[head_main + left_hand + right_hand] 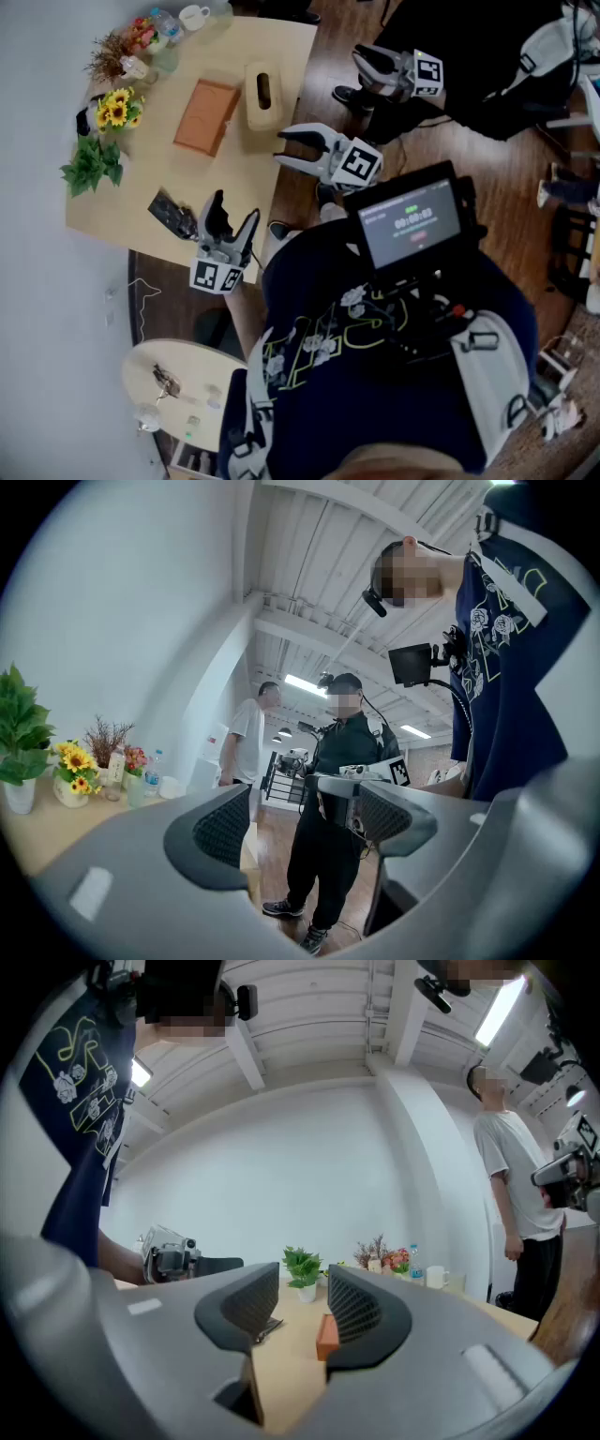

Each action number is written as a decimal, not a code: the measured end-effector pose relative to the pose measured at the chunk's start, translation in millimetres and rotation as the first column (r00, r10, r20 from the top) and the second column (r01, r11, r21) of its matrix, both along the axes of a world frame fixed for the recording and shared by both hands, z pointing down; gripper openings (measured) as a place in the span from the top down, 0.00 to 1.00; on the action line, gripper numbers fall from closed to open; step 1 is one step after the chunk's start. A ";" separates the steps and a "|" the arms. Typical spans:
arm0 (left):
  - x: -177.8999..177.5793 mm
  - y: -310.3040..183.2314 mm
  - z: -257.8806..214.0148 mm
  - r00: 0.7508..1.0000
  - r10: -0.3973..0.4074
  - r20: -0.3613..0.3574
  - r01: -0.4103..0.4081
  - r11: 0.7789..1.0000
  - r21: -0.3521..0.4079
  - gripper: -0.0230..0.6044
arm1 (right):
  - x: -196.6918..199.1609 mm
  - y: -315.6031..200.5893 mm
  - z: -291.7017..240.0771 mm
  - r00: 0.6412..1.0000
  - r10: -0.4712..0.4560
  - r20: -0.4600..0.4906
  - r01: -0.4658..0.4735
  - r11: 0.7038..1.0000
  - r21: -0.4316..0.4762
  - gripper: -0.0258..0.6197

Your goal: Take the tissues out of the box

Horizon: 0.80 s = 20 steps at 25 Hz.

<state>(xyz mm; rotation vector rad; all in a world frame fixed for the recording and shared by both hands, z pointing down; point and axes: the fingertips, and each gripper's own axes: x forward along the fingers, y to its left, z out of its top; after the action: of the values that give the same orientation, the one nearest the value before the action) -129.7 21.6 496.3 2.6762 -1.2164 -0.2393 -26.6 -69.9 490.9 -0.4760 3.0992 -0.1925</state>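
Box (262, 96) lies slot-up, long axis along table (246, 178) edge.

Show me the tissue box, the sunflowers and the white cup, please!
tissue box (262, 118), head view, on its top near the slot.
sunflowers (115, 112), head view, on the yellow blooms.
white cup (193, 17), head view, on its body.

Navy short-sleeved T-shirt (309, 277), white flowers and yellow-green lines printed beside the black chest-mounted screen (412, 223). Left tongs (234, 208) and right tongs (279, 146): grey, dark ribbed pads, square-marker cubes.
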 end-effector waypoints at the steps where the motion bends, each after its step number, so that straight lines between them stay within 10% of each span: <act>1: 1.9 0.5 -1.4 1.000 0.003 -0.001 -0.003 1.000 -0.005 0.37 | 0.4 -0.7 -0.4 1.000 0.004 -0.001 -0.004 1.000 0.000 0.72; 20: -0.1 0.9 -2.7 1.000 -0.024 -0.017 0.024 0.999 -0.030 0.37 | -1.5 -29.0 17.7 0.992 0.083 -0.097 -0.088 0.995 -0.045 0.65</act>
<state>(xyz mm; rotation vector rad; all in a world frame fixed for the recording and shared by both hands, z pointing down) -129.9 22.5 493.6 2.6296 -1.2375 -0.2457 -28.1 -98.9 508.6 -0.6368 3.1637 -0.2538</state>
